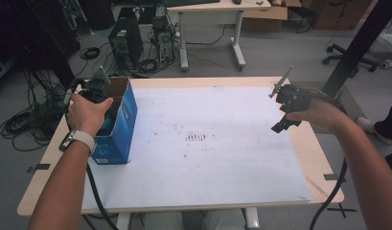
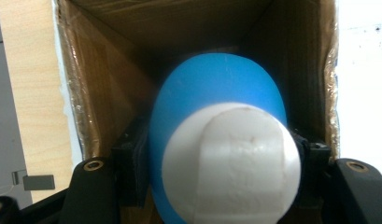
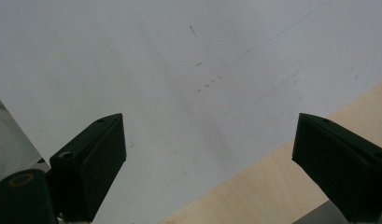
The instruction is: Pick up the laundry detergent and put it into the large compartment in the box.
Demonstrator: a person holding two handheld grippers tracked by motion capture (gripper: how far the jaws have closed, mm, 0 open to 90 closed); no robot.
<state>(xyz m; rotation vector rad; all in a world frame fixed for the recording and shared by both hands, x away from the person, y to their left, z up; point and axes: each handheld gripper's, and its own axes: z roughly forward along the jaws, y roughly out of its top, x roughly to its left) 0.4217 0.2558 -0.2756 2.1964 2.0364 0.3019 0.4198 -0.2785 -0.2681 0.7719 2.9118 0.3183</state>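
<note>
Cardboard box (image 1: pixel 118 125), blue printed outside and raw brown corrugate inside, stands open-topped at the left edge of the table (image 1: pixel 299 143). Left gripper (image 2: pixel 216 158) reaches into the box, jaws clamped on a smooth, rounded blue object (image 2: pixel 216 84) with a matte white domed end, possibly a toy. Right of the box: white sheet (image 1: pixel 203 143), scuffed with faint marks. Right gripper (image 3: pixel 207 158) hovers over the sheet's far right edge, jaws wide, nothing between.

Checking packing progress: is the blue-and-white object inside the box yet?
Partly in: the left tool holds the blue-and-white object within the box mouth.
</note>
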